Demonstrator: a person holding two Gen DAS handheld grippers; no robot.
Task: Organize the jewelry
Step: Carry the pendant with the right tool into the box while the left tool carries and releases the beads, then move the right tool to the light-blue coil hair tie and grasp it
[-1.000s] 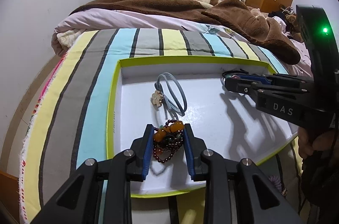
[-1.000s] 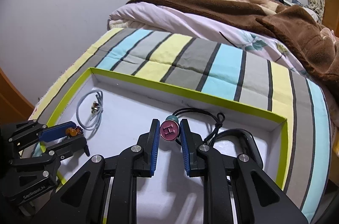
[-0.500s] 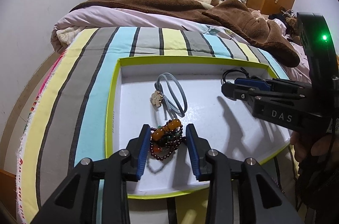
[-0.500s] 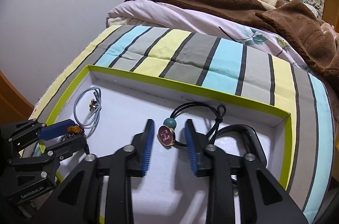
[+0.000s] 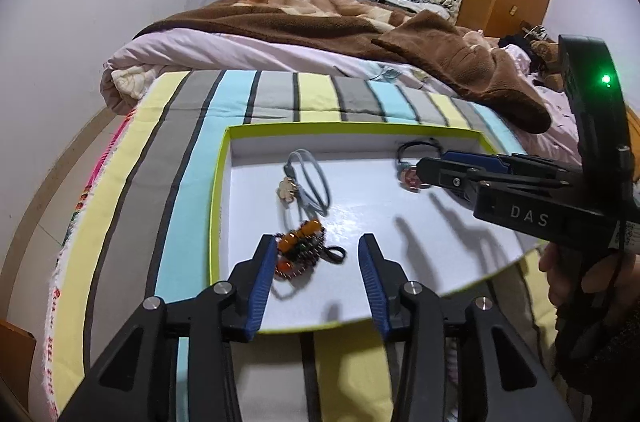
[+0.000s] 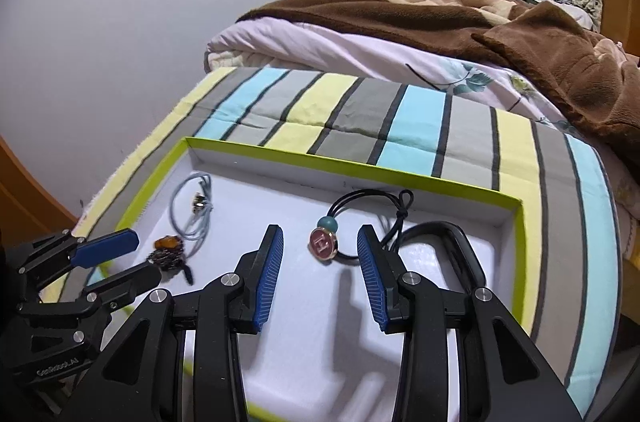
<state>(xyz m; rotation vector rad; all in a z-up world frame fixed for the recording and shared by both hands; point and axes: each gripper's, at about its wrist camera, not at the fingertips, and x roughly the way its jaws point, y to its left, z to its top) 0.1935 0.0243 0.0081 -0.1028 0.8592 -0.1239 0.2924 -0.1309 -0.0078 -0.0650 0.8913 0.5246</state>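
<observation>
Dark beaded bracelet with amber beads and black cord with a round red H charm both lie in the white lime-rimmed shallow box on the striped bed; I've just been opening left gripper and right gripper, both spread, nothing pinched. Release step; next I back out

Your right gripper has just been opening; its jaws stand apart around the H-pendant cord, seemingly not touching it, on the white floor of the green-rimmed tray.
</observation>
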